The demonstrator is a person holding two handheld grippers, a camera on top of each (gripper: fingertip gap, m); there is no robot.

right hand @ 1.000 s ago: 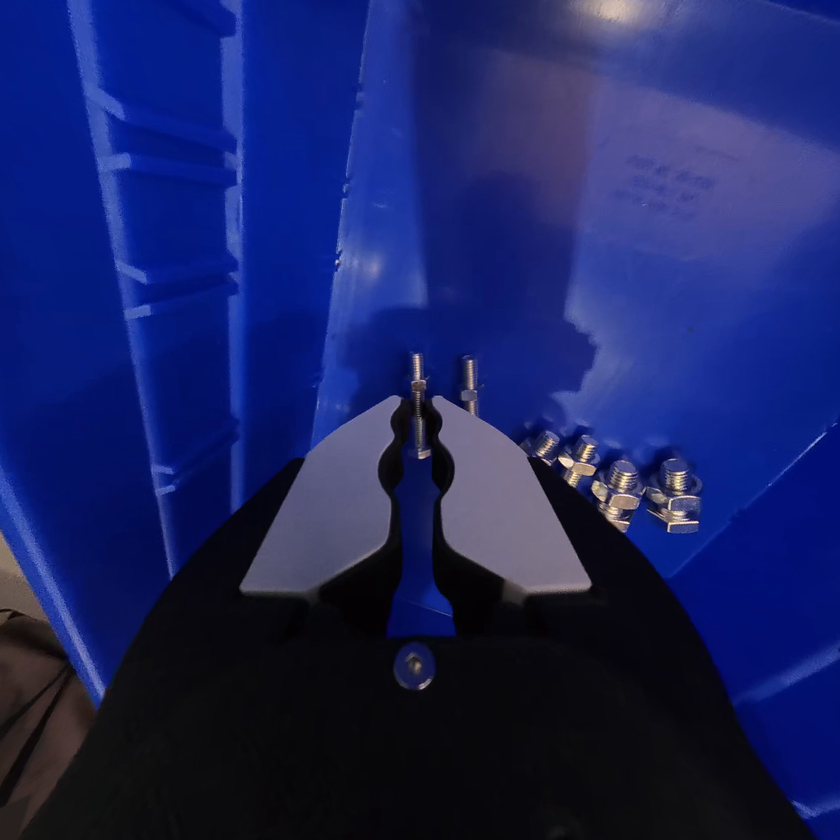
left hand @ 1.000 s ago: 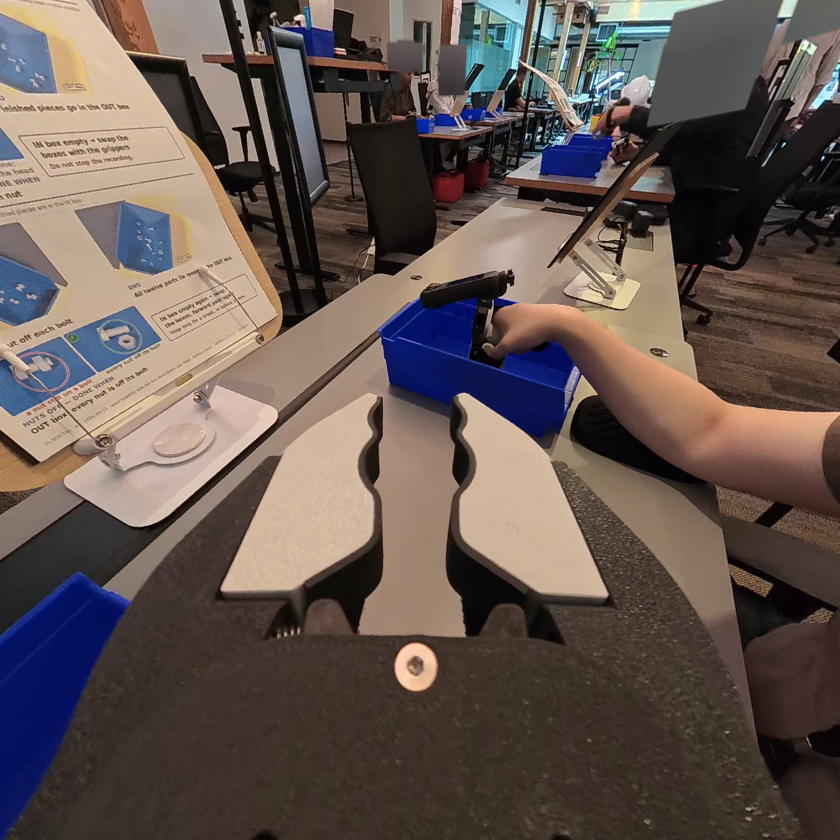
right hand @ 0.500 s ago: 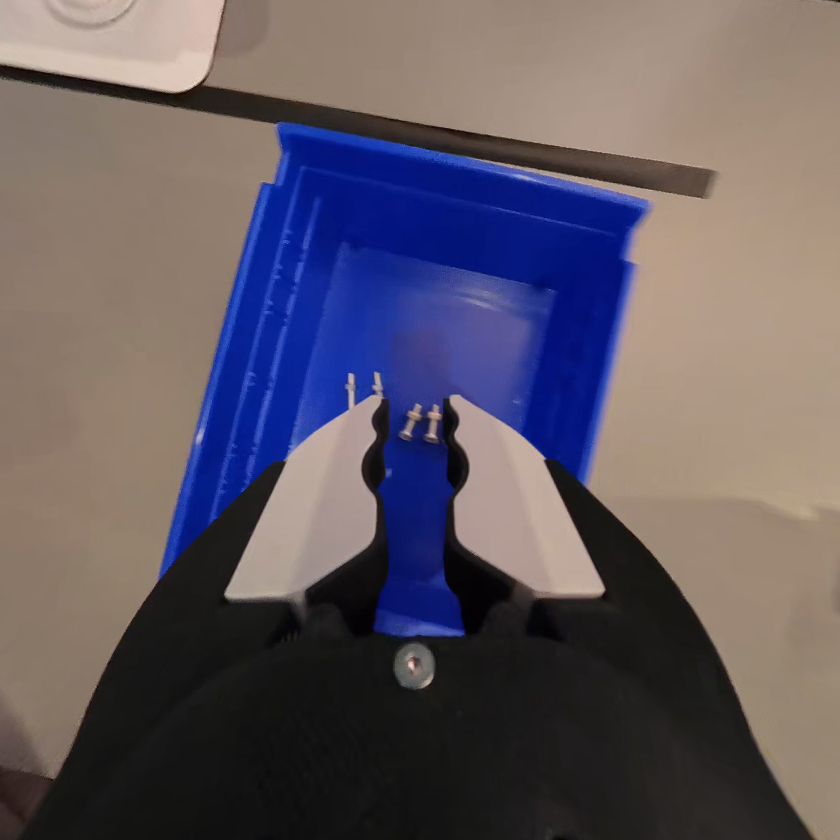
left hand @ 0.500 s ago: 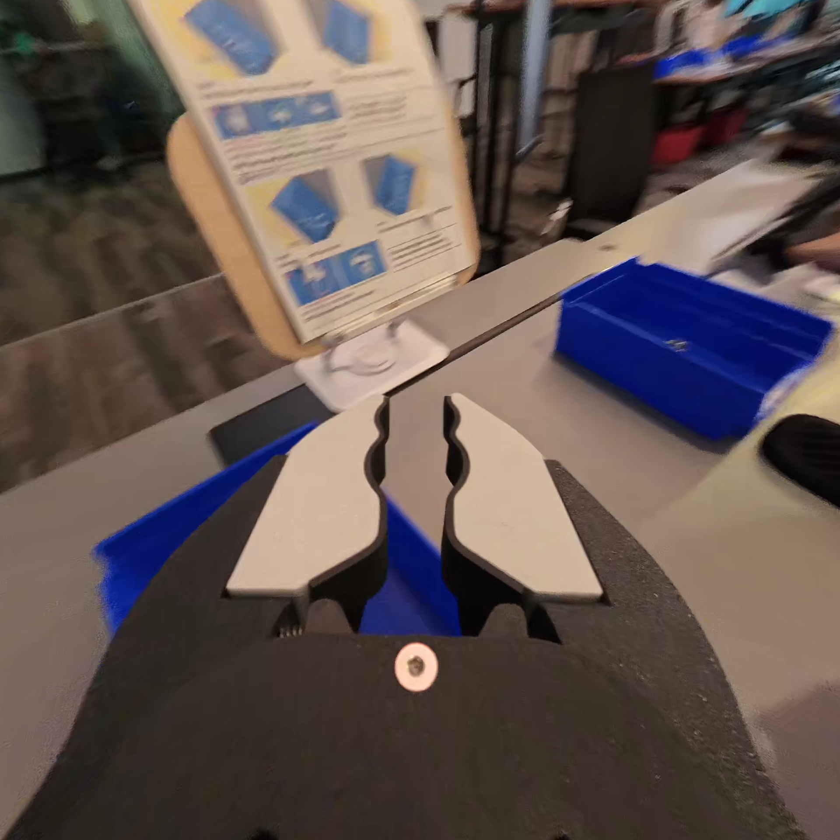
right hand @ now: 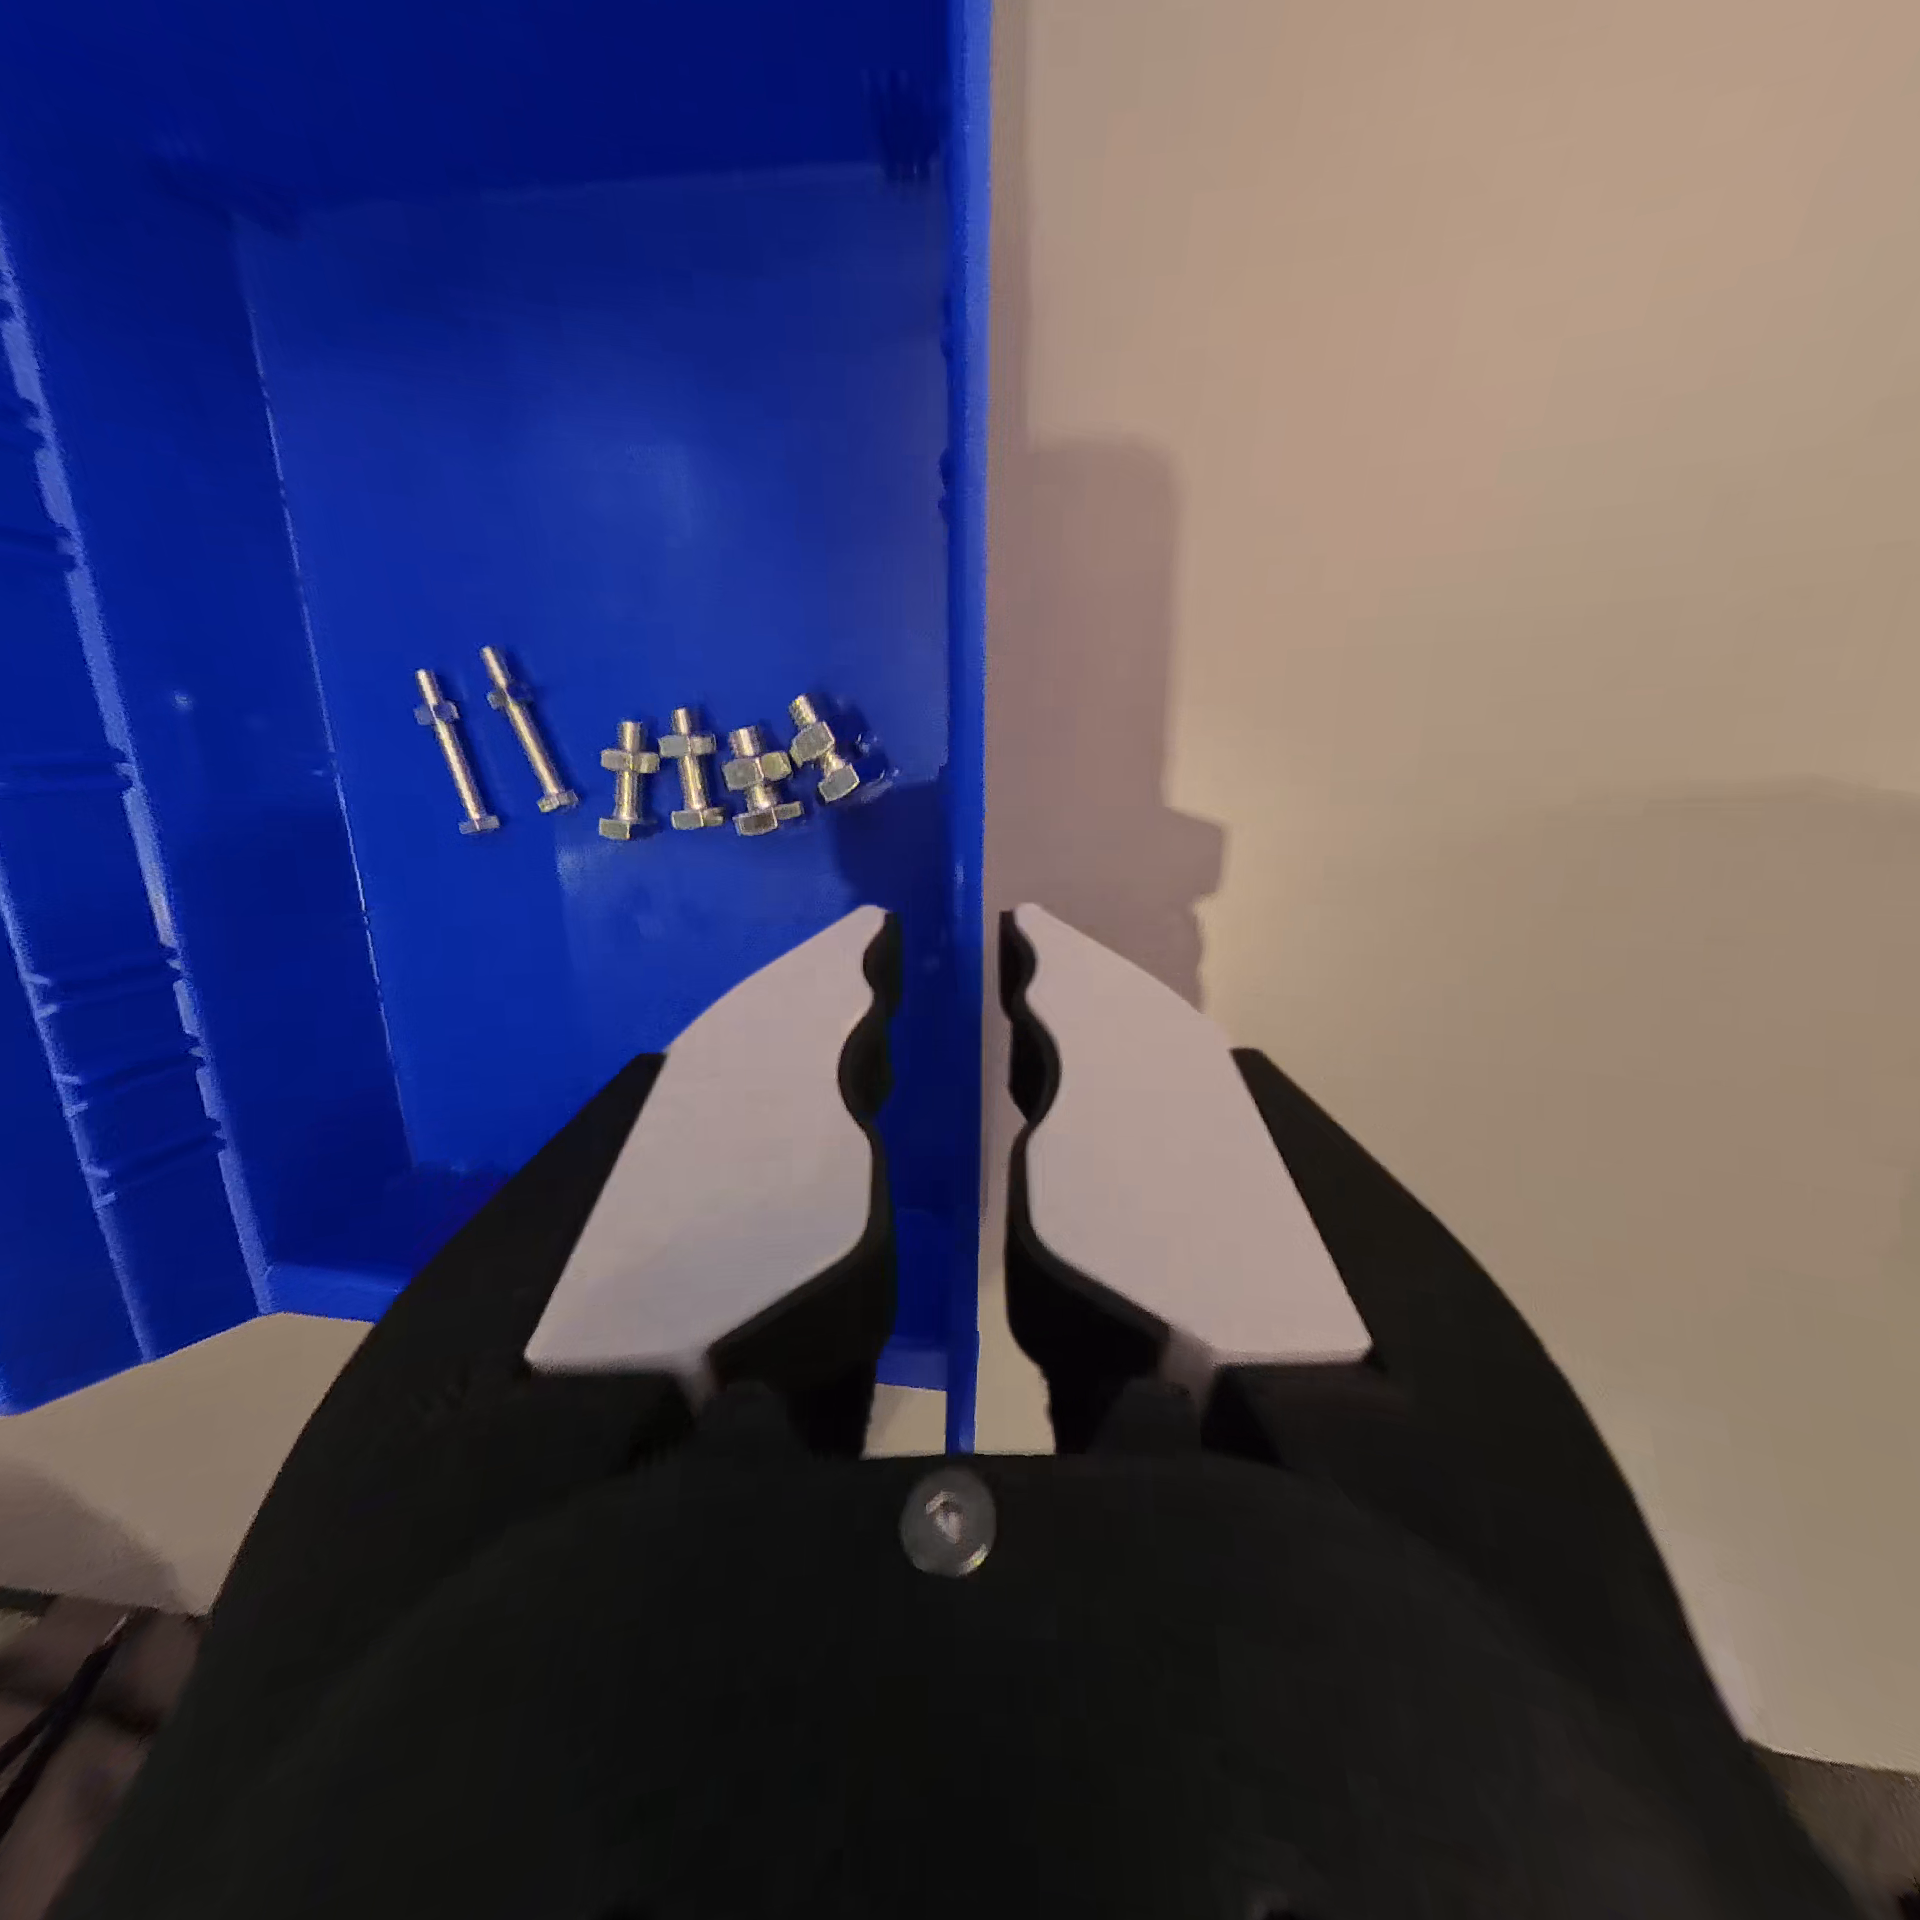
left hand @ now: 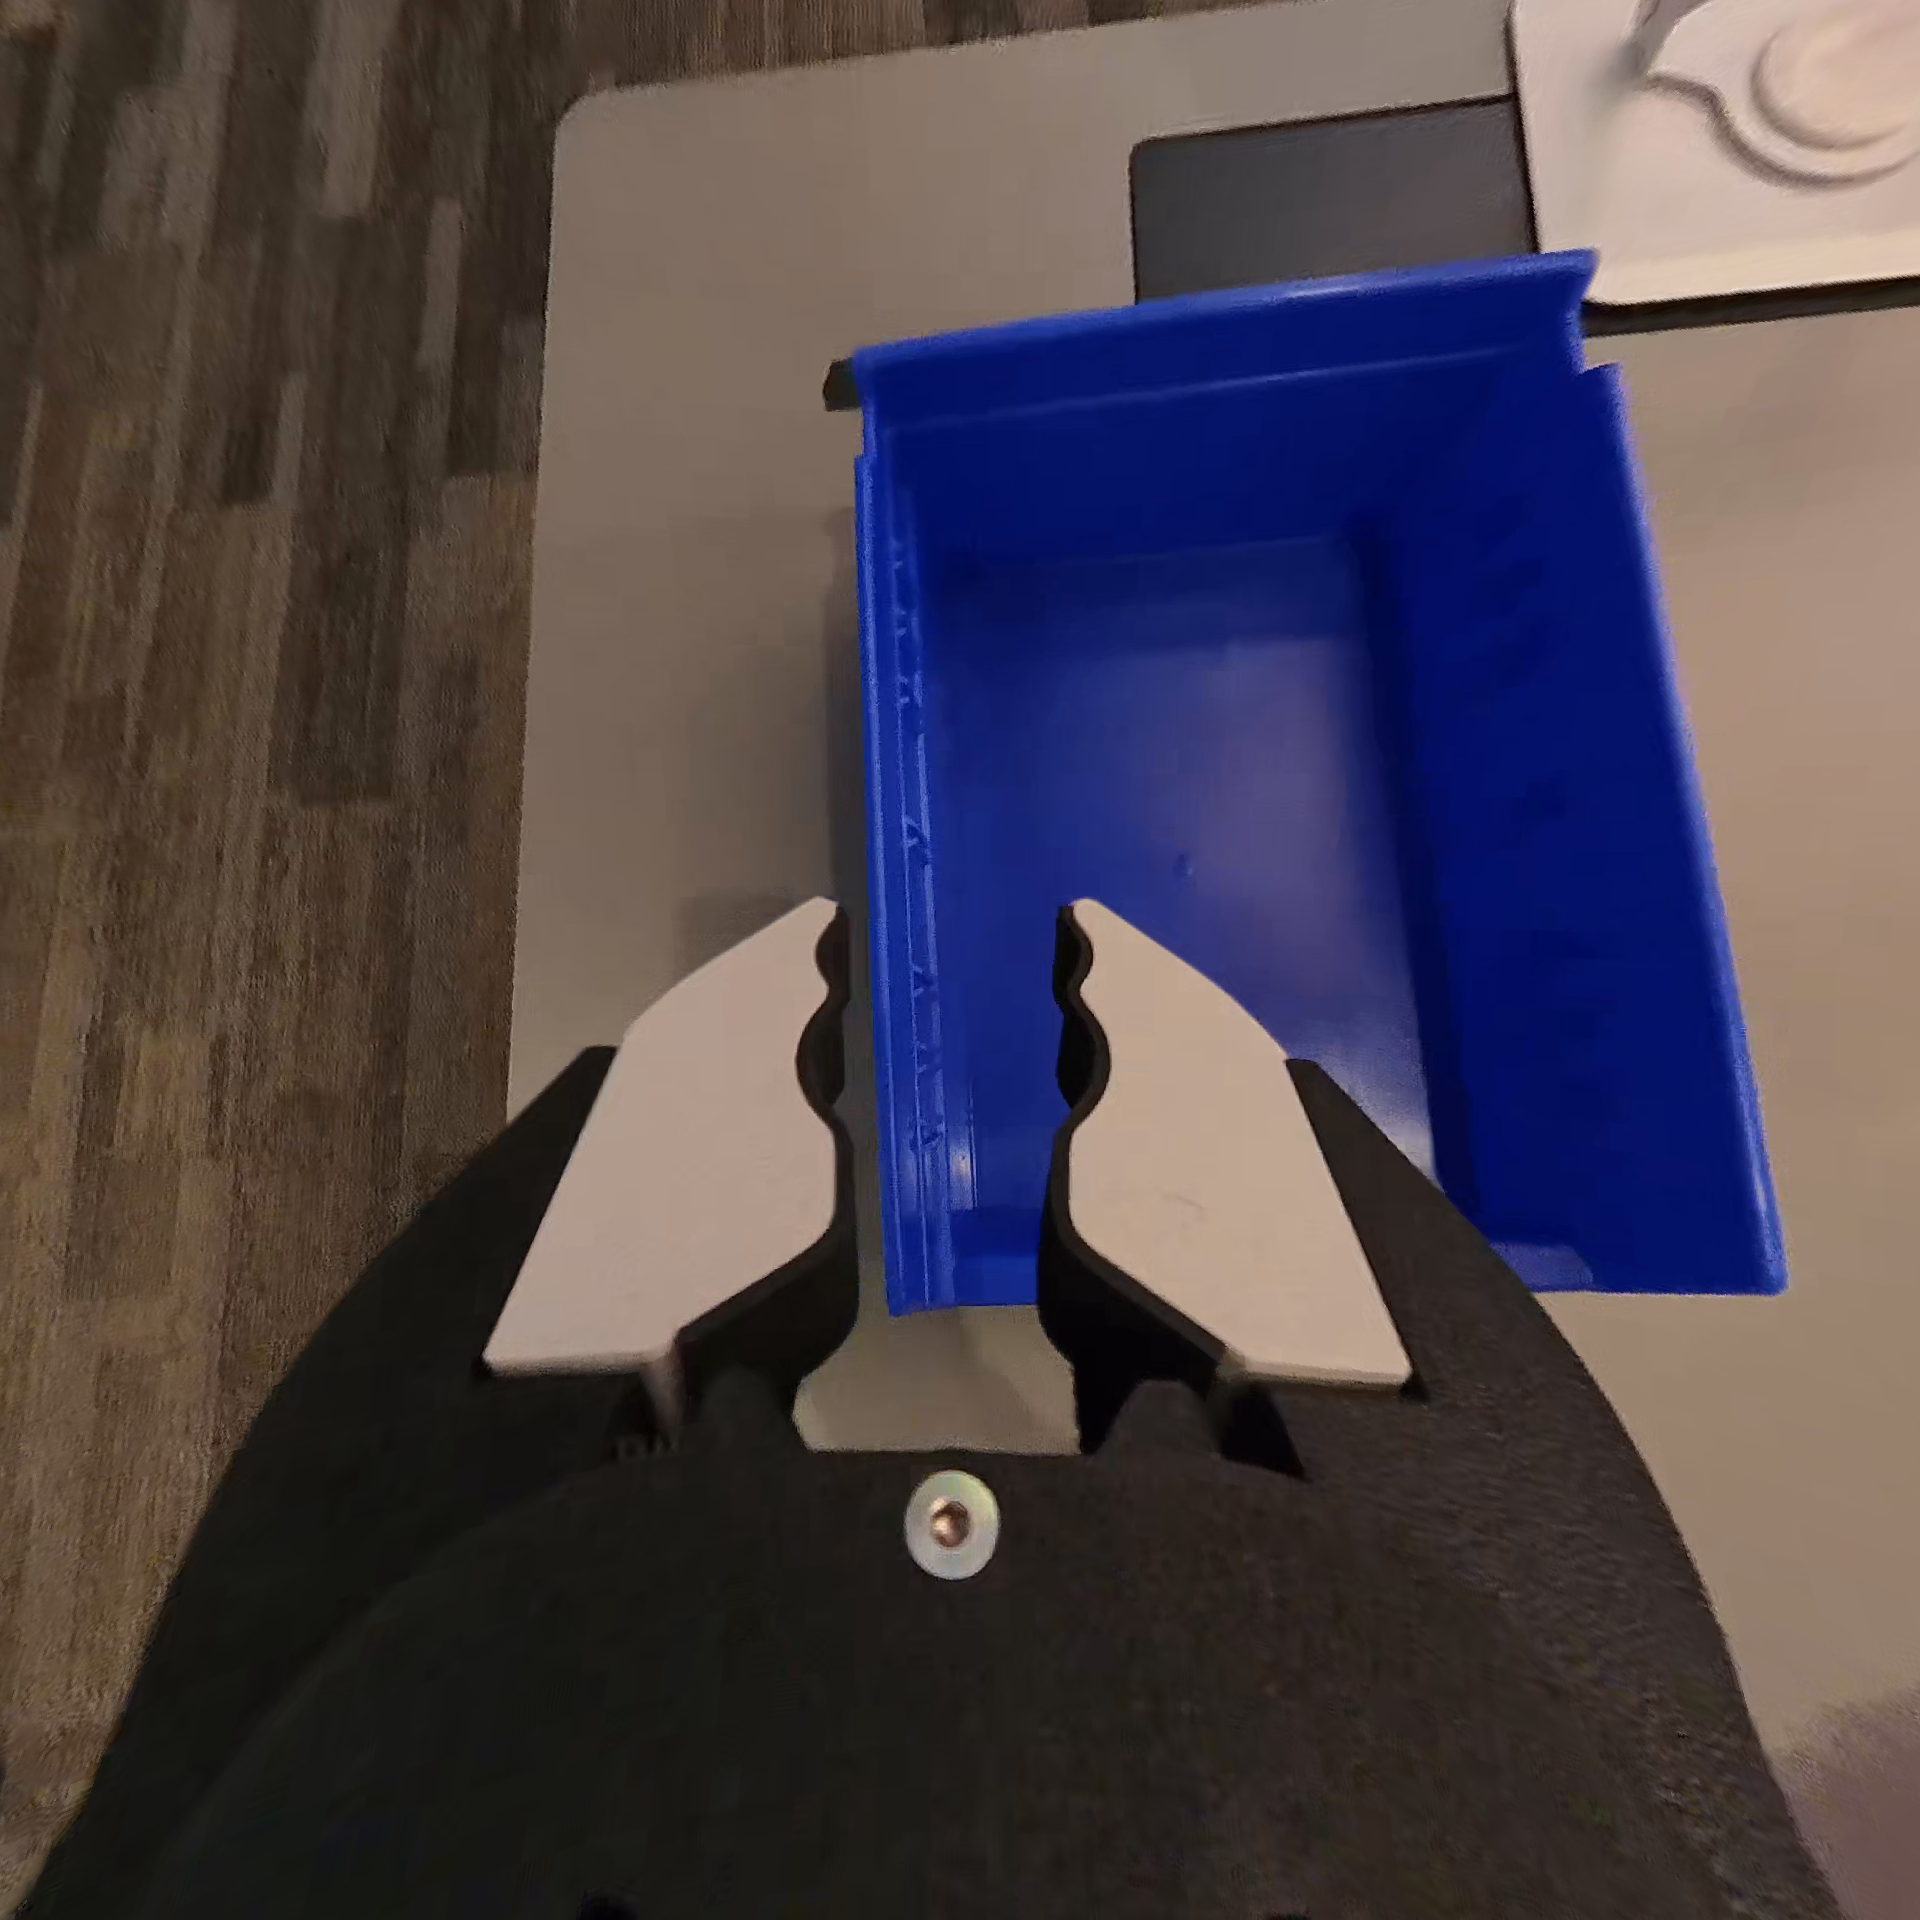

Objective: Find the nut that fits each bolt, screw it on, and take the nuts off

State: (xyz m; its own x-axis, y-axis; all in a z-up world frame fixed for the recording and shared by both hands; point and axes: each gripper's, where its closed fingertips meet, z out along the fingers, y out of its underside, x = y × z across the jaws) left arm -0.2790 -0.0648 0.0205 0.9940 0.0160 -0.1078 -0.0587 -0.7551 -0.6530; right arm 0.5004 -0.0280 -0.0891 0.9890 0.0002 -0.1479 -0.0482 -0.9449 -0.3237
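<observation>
In the right wrist view a blue bin [right hand: 966, 520] holds several silver bolts with nuts on them: two long thin ones [right hand: 457, 753], two medium ones [right hand: 629, 779] and two thick ones [right hand: 758, 779]. My right gripper [right hand: 948, 935] is open. Its jaws stand on either side of this bin's right wall, near the front, with a narrow gap. In the left wrist view a second blue bin [left hand: 1247, 343] is empty. My left gripper [left hand: 951, 935] is open wide, and its jaws straddle that bin's left wall near the front corner.
Both bins sit on a grey table [right hand: 1455, 520]. In the left wrist view a white stand base [left hand: 1766, 135] and a dark pad [left hand: 1320, 208] lie beyond the empty bin. The table's left edge drops to wood-pattern floor [left hand: 208, 727]. About 80 cm separates my left fingertips from my right.
My right gripper has lifted out of the bolt bin and shifted right over its right wall. My left gripper has swung from facing the room to looking down over the empty bin, jaws wider.
</observation>
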